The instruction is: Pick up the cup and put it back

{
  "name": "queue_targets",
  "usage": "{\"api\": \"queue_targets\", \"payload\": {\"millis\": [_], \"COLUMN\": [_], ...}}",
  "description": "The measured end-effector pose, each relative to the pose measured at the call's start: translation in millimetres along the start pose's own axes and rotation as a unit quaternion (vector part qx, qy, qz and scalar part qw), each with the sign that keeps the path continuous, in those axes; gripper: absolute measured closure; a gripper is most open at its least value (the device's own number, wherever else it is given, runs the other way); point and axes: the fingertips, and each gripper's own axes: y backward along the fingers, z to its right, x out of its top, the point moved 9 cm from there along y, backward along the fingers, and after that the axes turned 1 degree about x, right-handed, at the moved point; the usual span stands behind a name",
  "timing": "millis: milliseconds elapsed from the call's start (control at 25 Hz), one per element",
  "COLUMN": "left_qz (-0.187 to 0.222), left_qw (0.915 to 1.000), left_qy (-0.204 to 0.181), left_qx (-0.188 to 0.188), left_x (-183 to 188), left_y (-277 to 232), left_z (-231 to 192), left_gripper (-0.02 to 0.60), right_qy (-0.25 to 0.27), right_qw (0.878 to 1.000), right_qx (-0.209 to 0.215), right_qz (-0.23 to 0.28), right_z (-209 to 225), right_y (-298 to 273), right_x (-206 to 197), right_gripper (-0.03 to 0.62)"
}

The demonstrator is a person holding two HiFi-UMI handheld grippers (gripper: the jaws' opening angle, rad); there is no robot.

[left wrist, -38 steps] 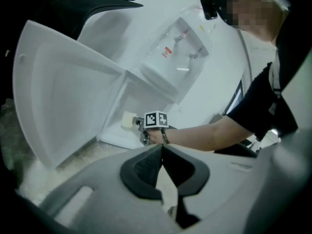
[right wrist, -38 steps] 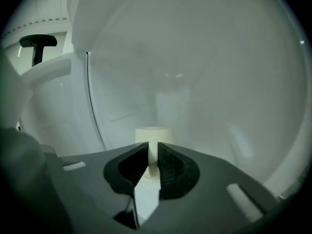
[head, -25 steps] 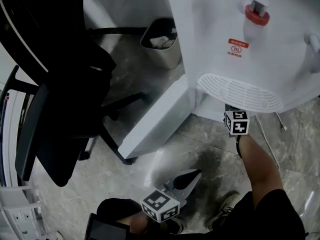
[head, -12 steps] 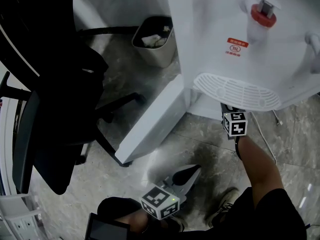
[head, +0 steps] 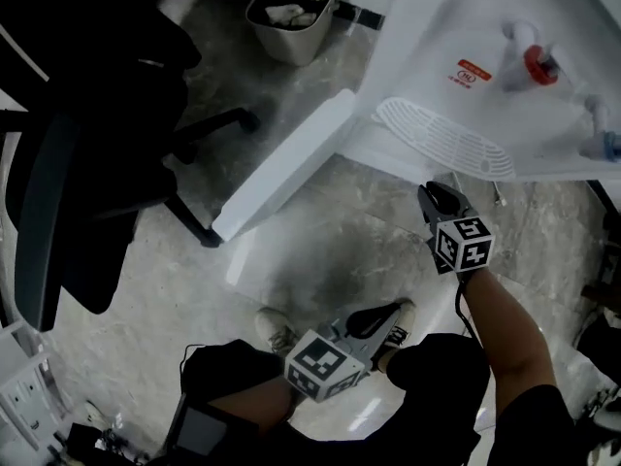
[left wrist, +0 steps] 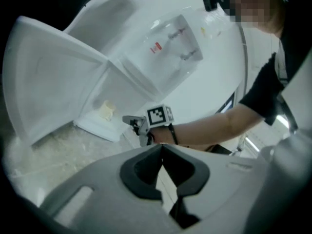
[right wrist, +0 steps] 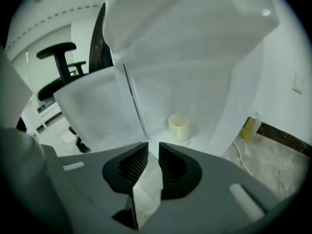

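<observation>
Right gripper view: one cup [right wrist: 179, 127] stands clear beside one open door [right wrist: 97, 106]; right tool [right wrist: 153, 148] released, jaws just narrowing, empty; left tool [left wrist: 162, 147] clenched, empty.

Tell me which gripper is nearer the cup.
Right. The right gripper faces the cup in the cabinet, empty jaws just narrowed; the left gripper sits farther back, by the person's shoes.
</observation>
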Motion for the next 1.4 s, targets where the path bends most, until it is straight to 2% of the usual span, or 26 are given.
{"api": "queue_targets", "payload": {"millis": [80, 200, 320, 400, 480, 640, 760, 880, 1000, 1120, 1280, 1400], "left_qz": [-0.016, -0.022, -0.037, -0.043, -0.051, -0.040, -0.011, 0.023, 0.042, 0.054, 0.059, 0.059], "left_qw": [0.9997, 0.9966, 0.9936, 0.9938, 0.9939, 0.9964, 0.9994, 0.9992, 0.9961, 0.9913, 0.9868, 0.9876], "left_qy": [0.020, 0.079, 0.104, 0.098, 0.091, 0.072, 0.031, -0.027, -0.076, -0.116, -0.124, -0.110], "left_qx": [0.000, 0.011, -0.022, -0.032, -0.034, -0.018, 0.013, 0.014, 0.015, 0.030, 0.086, 0.095], "left_x": [-17, -21, -1, 19, 43, 98, 139, 168, 168, 150, 102, 64], "left_y": [17, 65, 129, 175, 223, 297, 329, 336, 348, 359, 379, 392], "left_z": [38, 98, 171, 202, 228, 283, 310, 331, 377, 418, 469, 495], "left_gripper": [0.577, 0.577, 0.577, 0.577, 0.577, 0.577, 0.577, 0.577, 0.577, 0.577, 0.577, 0.577], "right_qy": [-0.049, -0.118, -0.160, -0.179, -0.198, -0.209, -0.182, -0.165, -0.144, -0.120, -0.102, -0.125], "right_qw": [0.999, 0.992, 0.984, 0.981, 0.979, 0.978, 0.981, 0.977, 0.977, 0.976, 0.974, 0.969], "right_qx": [0.015, 0.046, 0.078, 0.074, 0.050, 0.011, 0.000, 0.016, 0.033, 0.035, 0.035, 0.032], "right_qz": [-0.010, -0.017, -0.029, -0.024, -0.013, 0.021, 0.072, 0.135, 0.154, 0.180, 0.201, 0.211], "right_z": [-31, -89, -154, -197, -239, -311, -344, -363, -393, -418, -440, -450], "right_y": [52, 136, 228, 280, 335, 445, 496, 524, 571, 617, 676, 715], "right_x": [15, 44, 71, 89, 110, 162, 199, 219, 205, 177, 124, 89], "right_gripper": [0.530, 0.537, 0.539, 0.536, 0.536, 0.536, 0.537, 0.537, 0.536, 0.537, 0.537, 0.537]}}
